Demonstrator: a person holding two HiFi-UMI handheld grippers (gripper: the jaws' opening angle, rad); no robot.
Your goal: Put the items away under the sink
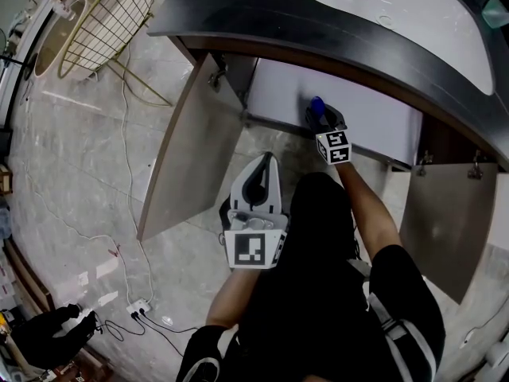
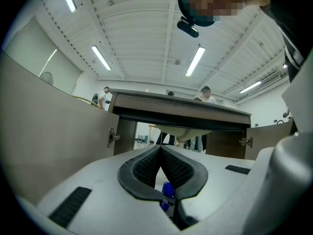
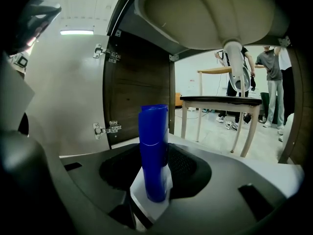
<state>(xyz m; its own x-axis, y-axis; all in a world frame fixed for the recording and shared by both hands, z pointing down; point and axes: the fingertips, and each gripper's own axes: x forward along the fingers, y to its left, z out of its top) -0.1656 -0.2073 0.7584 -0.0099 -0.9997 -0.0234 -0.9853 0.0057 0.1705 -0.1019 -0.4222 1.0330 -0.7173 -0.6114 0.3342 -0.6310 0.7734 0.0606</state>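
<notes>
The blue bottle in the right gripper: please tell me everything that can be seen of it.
The bottle is plain deep blue and looks like smooth plastic. It has a tall round body and a closed cap of the same colour. No label shows. It stands upright between the jaws of the right gripper, which close on both its sides, inside the open cabinet under the sink.

Grey stone-look tile floor (image 1: 71,157); thin cables (image 1: 127,161) trail to a power strip (image 1: 139,306). Gold wire frame (image 1: 111,18) far left. Dark-topped sink cabinet (image 1: 318,34), both doors open. White ribbed ceiling (image 2: 146,28), long strip lights (image 2: 194,61) lit. Pale-legged, dark-topped table (image 3: 220,101) beyond, white wall (image 3: 195,77) behind it.
</notes>
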